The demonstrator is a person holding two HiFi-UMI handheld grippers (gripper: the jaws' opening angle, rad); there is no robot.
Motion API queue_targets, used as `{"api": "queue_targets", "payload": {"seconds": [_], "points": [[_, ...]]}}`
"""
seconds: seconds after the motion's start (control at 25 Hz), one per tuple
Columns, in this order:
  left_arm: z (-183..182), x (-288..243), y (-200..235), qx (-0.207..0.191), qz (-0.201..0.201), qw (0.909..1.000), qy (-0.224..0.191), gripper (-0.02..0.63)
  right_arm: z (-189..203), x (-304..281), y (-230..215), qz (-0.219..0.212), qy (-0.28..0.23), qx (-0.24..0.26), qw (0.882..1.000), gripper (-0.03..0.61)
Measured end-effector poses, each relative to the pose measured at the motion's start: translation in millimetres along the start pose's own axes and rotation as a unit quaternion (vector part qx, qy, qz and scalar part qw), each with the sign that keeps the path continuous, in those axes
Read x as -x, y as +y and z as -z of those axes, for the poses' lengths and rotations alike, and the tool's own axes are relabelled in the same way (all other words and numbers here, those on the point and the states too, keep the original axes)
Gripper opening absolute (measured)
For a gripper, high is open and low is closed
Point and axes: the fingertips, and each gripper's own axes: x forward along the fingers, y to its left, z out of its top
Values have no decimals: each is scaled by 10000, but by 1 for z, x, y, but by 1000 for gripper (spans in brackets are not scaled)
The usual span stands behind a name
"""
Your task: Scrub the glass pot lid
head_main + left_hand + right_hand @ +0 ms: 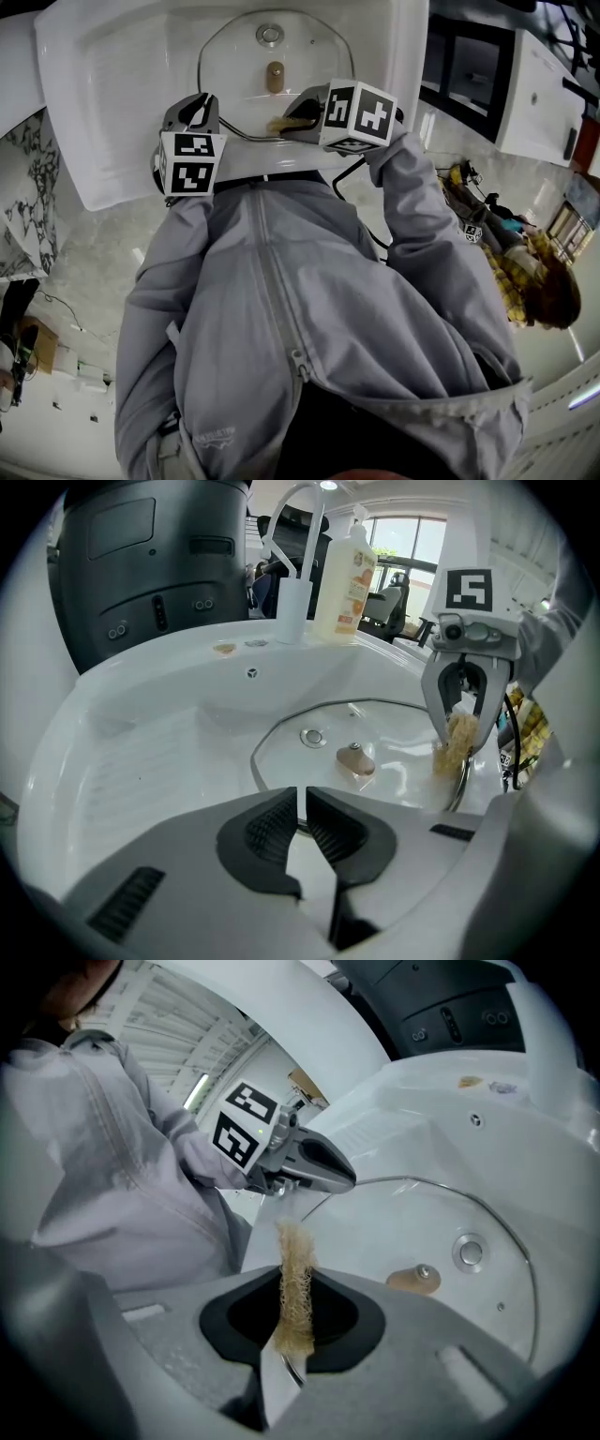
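Observation:
A round glass pot lid (234,56) with a tan wooden knob (275,77) lies in the white sink (112,112). My left gripper (302,808) is shut on the lid's near rim, which runs into the thin gap between its pads. From the right gripper view, the left gripper (281,1185) meets the lid (422,1232) at its edge. My right gripper (295,1312) is shut on a tan fibrous loofah scrubber (295,1269). In the left gripper view, the scrubber (457,742) hangs from the right gripper (462,733) onto the lid's right rim (459,785).
A white faucet (295,574) and a soap bottle (345,574) stand on the sink's back ledge. The drain (313,736) shows through the glass. A black appliance (141,564) rises behind the sink. Another person (534,272) is on the floor side at the right.

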Motion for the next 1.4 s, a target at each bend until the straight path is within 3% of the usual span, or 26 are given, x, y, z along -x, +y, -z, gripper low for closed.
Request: {"api": "queue_targets", "payload": {"seconds": [0.16,0.44,0.56,0.8,1.08,1.4], "points": [[0,-1,-3,-64,49,9999,64,31,-8,21,-9,222,-420,5,9989,51],[-11,0,-14,-239,306,9992,70,31,-12,79,-62,1502,-533,41,9872,51],[-21,-2,-21,-346,420,9985,31,31,-10,97,-89,2063,-381,120,9777,51],[-37,-8,-36,-410,652,9970,-43,31,2,103,-147,2955,446,723,9516,51],[-50,-11,-48,-395,861,9954,-126,31,15,74,-196,3095,1234,1443,9318,51],[-55,-17,-53,-389,968,9945,-130,31,31,54,-226,3066,1932,1442,9208,51]]}}
